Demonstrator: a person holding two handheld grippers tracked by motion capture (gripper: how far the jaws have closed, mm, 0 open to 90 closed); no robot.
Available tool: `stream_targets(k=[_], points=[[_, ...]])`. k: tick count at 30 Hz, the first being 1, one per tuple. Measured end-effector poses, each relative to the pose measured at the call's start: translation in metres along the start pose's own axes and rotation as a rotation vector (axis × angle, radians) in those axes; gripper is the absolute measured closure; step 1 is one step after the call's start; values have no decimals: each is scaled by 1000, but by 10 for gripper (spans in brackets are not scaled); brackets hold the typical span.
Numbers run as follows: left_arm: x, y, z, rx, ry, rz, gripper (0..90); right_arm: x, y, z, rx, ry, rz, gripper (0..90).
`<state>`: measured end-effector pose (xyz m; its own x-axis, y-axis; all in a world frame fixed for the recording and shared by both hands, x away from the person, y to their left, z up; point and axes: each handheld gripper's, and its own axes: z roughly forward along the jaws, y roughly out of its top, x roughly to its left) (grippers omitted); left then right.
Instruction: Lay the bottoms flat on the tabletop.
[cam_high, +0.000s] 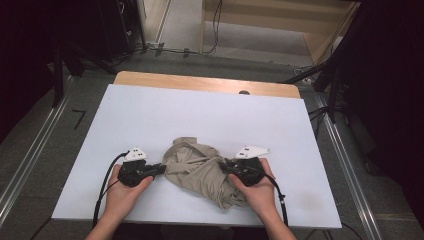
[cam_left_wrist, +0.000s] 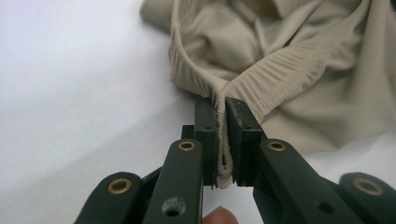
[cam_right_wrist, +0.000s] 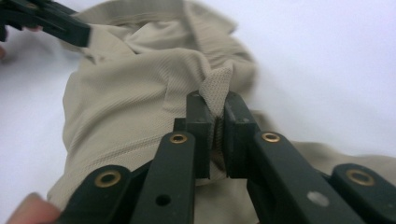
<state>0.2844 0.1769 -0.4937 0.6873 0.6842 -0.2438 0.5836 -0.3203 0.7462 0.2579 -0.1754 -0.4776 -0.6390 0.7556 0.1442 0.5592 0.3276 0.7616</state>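
We see a crumpled beige shirt (cam_high: 200, 170) near the front edge of the white table (cam_high: 150, 115); pulling apart too fast could slip the thin folds we hold, or drag the bundle off the edge; left gripper (cam_left_wrist: 222, 140) pinches a ribbed hem; right gripper (cam_right_wrist: 218, 135) pinches a small fold.

Beige ribbed garment (cam_high: 200, 172), white table (cam_high: 150, 115)

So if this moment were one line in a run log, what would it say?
left tool: shut on ribbed hem | right tool: shut on fabric fold | beige garment: crumpled on white table | stage: both edges pinched
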Motion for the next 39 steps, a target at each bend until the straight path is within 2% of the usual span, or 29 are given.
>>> stream_targets(k=[1,2,3,4,5,6,7,8,9,10,12,13,15,16,17,18,19,20,21,22,23,25,26,27,29,32,36,37,39], points=[[-1,10,-7,-40,12,13,844,-7,1,-13,-30,-36,-4,867],[-1,10,-7,-40,12,13,844,-7,1,-13,-30,-36,-4,867],[2,23,-13,-88,-10,-5,844,-15,2,-27,-66,-83,18,868],[2,23,-13,-88,-10,-5,844,-15,2,-27,-66,-83,18,868],[1,38,-16,-118,-14,6,844,-25,4,-40,-97,-97,33,871],[1,38,-16,-118,-14,6,844,-25,4,-40,-97,-97,33,871],[-3,56,-14,-131,-11,40,844,-30,8,-48,-111,-111,27,871],[-3,56,-14,-131,-11,40,844,-30,8,-48,-111,-111,27,871],[-5,74,-10,-152,-3,67,843,-35,16,-54,-122,-142,18,871],[-5,74,-10,-152,-3,67,842,-35,16,-54,-122,-142,18,871],[2,101,-1,-184,-16,44,842,-46,35,-61,-144,-177,12,871],[2,101,-1,-184,-16,44,842,-50,42,-62,-156,-190,11,872],[9,120,8,-205,-12,34,842,-56,51,-62,-166,-206,8,874],[13,129,13,-220,-20,8,825,-70,69,-59,-195,-249,23,873],[19,136,19,-237,-25,-26,767,-78,77,-56,-206,-269,40,870],[25,144,29,-260,42,-81,631,-86,82,-52,-207,-285,57,834],[27,144,33,-244,31,-105,496,-93,85,-47,-197,-297,83,696],[27,144,33,-244,31,-105,447,-93,85,-47,-197,-297,83,696],[28,142,37,-214,-2,-116,447,-99,85,-41,-175,-306,108,541],[26,138,39,-195,-15,-102,404,-103,83,-37,-145,-301,135,439],[20,124,42,-164,-9,-41,366,-101,71,-35,-128,-287,149,396],[17,117,44,-141,-20,-19,366,-91,56,-34,-112,-278,93,394],[13,102,51,-105,-22,13,366,-85,49,-33,-96,-265,74,394],[13,102,51,-105,-22,13,367,-85,49,-33,-96,-265,74,394],[10,90,60,-64,-20,24,368,-71,36,-30,-70,-216,59,404],[9,81,77,-13,40,18,386,-44,27,-19,-41,-184,4,419],[14,80,95,2,103,4,411,-7,28,4,-11,-202,-81,440],[17,80,103,18,120,-8,440,6,33,19,-5,-173,-85,454],[19,80,106,28,118,-16,465,10,35,27,7,-160,-90,454]])
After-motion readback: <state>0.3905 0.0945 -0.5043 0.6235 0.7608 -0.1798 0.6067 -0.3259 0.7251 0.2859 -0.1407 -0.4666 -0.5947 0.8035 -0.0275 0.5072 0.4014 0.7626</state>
